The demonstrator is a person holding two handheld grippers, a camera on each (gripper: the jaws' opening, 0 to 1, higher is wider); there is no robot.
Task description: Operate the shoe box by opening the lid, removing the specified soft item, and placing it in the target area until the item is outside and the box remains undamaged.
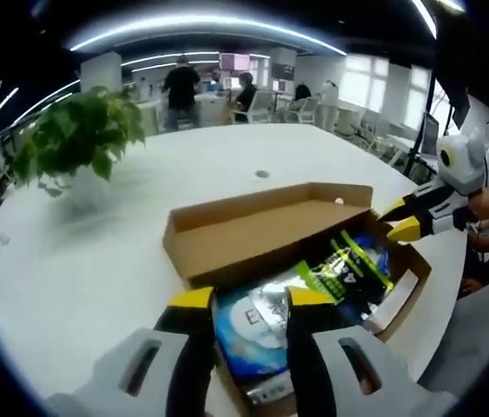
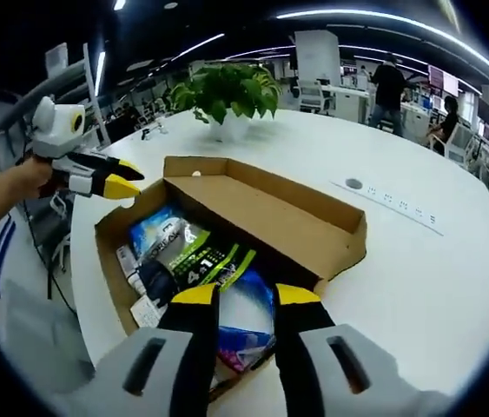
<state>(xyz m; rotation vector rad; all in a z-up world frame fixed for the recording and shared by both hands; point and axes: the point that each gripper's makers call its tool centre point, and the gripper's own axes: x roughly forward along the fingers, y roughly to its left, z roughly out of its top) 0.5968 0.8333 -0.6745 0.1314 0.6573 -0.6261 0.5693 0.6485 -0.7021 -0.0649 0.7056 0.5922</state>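
Observation:
A brown cardboard shoe box [image 1: 405,300] lies on the white table [image 1: 96,261] with its lid [image 1: 261,230] swung back and lying open. Inside are soft packets: a green-and-black one [image 1: 348,269] and a blue-and-white pouch [image 1: 248,326]. My left gripper [image 1: 251,300] hangs open over the near end of the box, nothing between its jaws. My right gripper [image 1: 400,219] comes in at the far corner. In the right gripper view the box [image 2: 114,252], lid [image 2: 270,213], green packet [image 2: 209,261] and blue pouch [image 2: 244,321] lie under my open right gripper [image 2: 246,295]; the left gripper [image 2: 118,181] hovers at the box's far-left corner.
A potted plant [image 1: 79,135] [image 2: 227,91] stands on the table beyond the box. A round socket [image 1: 262,174] and a power strip [image 2: 392,204] sit in the tabletop. The table edge runs close past the box's short end [image 1: 439,287]. People and chairs [image 1: 253,100] are far behind.

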